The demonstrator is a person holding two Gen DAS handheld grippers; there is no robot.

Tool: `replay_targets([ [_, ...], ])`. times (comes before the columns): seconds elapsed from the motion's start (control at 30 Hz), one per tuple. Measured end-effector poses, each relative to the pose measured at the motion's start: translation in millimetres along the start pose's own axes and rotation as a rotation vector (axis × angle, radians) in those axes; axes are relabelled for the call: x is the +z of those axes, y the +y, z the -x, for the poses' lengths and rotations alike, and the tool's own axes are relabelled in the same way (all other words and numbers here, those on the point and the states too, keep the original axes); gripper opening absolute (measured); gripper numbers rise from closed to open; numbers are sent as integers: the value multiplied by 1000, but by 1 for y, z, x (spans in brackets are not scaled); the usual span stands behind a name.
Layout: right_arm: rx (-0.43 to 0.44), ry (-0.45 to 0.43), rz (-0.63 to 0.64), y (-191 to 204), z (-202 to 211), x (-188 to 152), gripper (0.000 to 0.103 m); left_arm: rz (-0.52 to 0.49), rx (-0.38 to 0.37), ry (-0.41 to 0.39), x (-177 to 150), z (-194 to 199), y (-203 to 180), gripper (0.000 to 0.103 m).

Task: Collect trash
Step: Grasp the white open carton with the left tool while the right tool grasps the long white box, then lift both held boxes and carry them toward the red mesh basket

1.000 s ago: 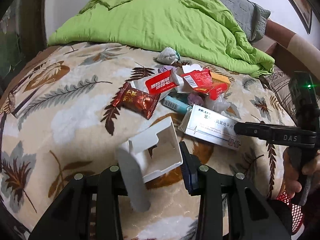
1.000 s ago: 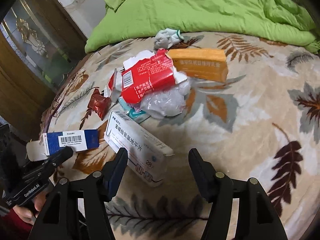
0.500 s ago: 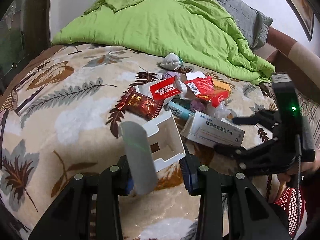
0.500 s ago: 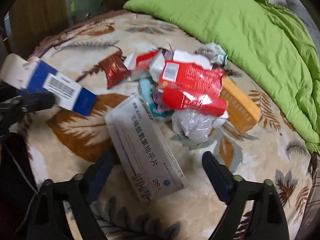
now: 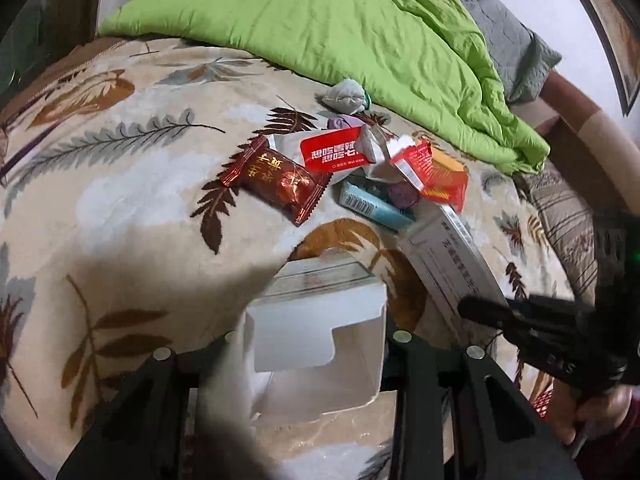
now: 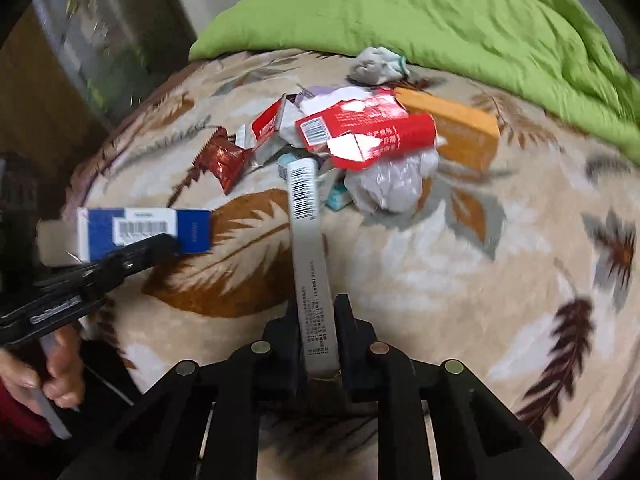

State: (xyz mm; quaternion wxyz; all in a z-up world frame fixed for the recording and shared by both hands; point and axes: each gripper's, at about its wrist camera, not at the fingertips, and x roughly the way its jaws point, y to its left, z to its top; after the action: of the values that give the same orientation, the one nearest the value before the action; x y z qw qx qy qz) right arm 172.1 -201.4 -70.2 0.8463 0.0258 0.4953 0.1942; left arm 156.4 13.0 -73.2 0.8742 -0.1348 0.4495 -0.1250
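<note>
While clamped on flat grey carton, right gripper | left gripper closing on open blue-white box

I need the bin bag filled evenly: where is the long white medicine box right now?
The white medicine box is clamped on edge in the right gripper, sticking out over the leaf-print blanket toward the trash pile, with the blue box to its left.

The red sachet carries white Chinese characters and small print reading "Wet wipe". Barcodes stand on the blue-and-white box, the long white box and the torn red carton; their digits are unreadable.
</note>
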Motion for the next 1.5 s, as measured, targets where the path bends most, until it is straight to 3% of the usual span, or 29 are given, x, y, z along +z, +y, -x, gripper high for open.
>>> replay_targets([
  [0.1, 55, -57, -84, 2, 13, -7, 14, -8, -5, -40, -2, 6, -2, 32],
  [0.3, 78, -179, -154, 11, 26, -26, 15, -143, 78, -155, -11, 22, -32, 32],
  [0.43, 35, -258, -166, 11, 39, -30, 15, -222, 130, -217, -17, 31, -49, 32],
  [0.63, 15, -293, -184, 9, 45, -31, 15, -273, 151, -256, -20, 36, -60, 32],
  [1.1, 15, -317, -199, 11, 51, -39, 15, -229, 104, -251, -20, 38, -51, 32],
  [1.5, 46, -314, -263, 4, 79, -62, 15, -284, 48, -226, -29, 48, -72, 32],
])
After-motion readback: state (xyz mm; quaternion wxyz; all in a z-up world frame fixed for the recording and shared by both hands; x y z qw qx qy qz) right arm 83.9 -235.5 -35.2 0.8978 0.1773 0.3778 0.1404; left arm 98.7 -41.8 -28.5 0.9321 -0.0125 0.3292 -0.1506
